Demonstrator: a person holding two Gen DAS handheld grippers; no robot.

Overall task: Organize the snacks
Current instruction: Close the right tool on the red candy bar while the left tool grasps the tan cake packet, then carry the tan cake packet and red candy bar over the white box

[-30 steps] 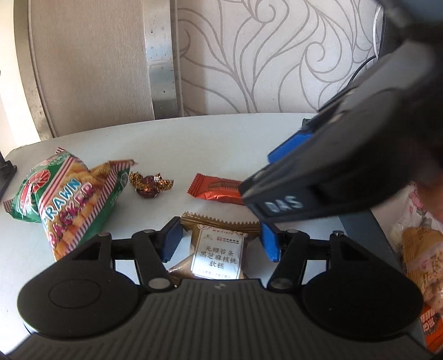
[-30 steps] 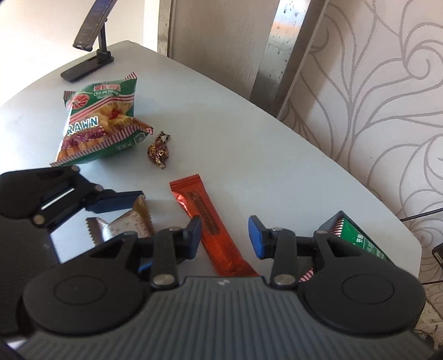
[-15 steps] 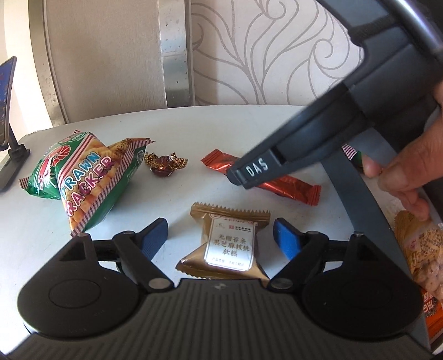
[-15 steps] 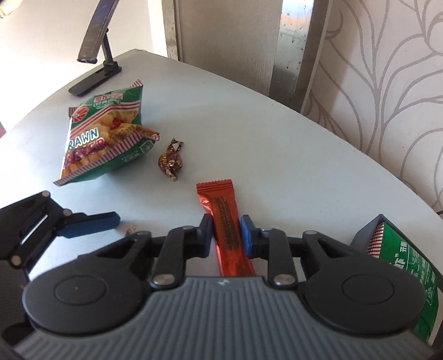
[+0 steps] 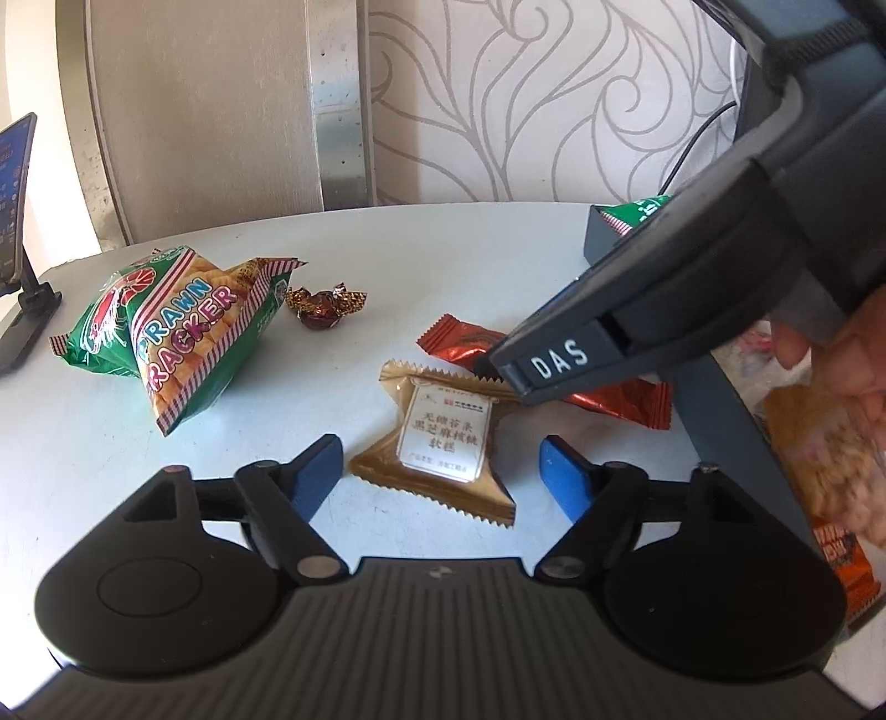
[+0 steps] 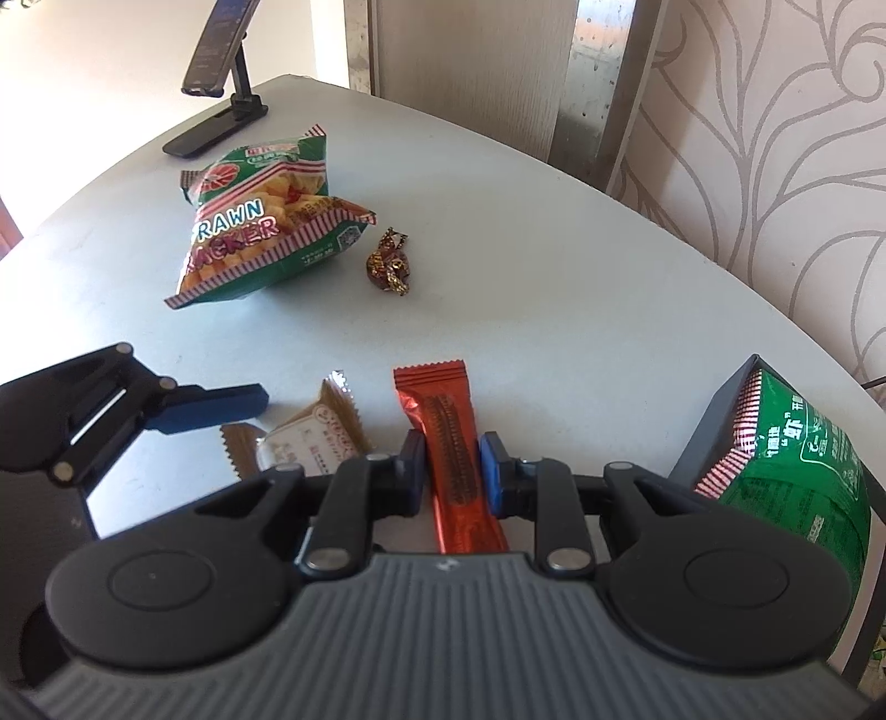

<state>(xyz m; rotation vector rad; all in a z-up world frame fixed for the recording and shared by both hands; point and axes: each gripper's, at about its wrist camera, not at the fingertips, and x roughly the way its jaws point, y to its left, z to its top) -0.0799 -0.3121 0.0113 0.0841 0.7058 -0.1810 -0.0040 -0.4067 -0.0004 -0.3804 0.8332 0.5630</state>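
My right gripper [image 6: 453,476] is shut on a long red snack bar [image 6: 443,426], which also shows in the left wrist view [image 5: 459,343] lying on the white table. My left gripper [image 5: 440,471] is open, its jaws either side of a tan cake packet [image 5: 443,437] without touching it; the packet also shows in the right wrist view [image 6: 321,437]. A green prawn cracker bag [image 5: 171,327] and a brown foil candy [image 5: 324,302] lie at the left, also in the right wrist view: the bag [image 6: 260,227], the candy [image 6: 389,267].
A dark grey box [image 6: 714,426] at the right holds a green snack bag [image 6: 797,476]; the box also shows in the left wrist view [image 5: 601,238]. A phone on a stand [image 6: 221,33] is at the far left. More snack packs [image 5: 819,476] lie right of the table edge.
My right gripper came down over the red bar and closed on it. My left gripper opened wider and drew back from the tan packet.
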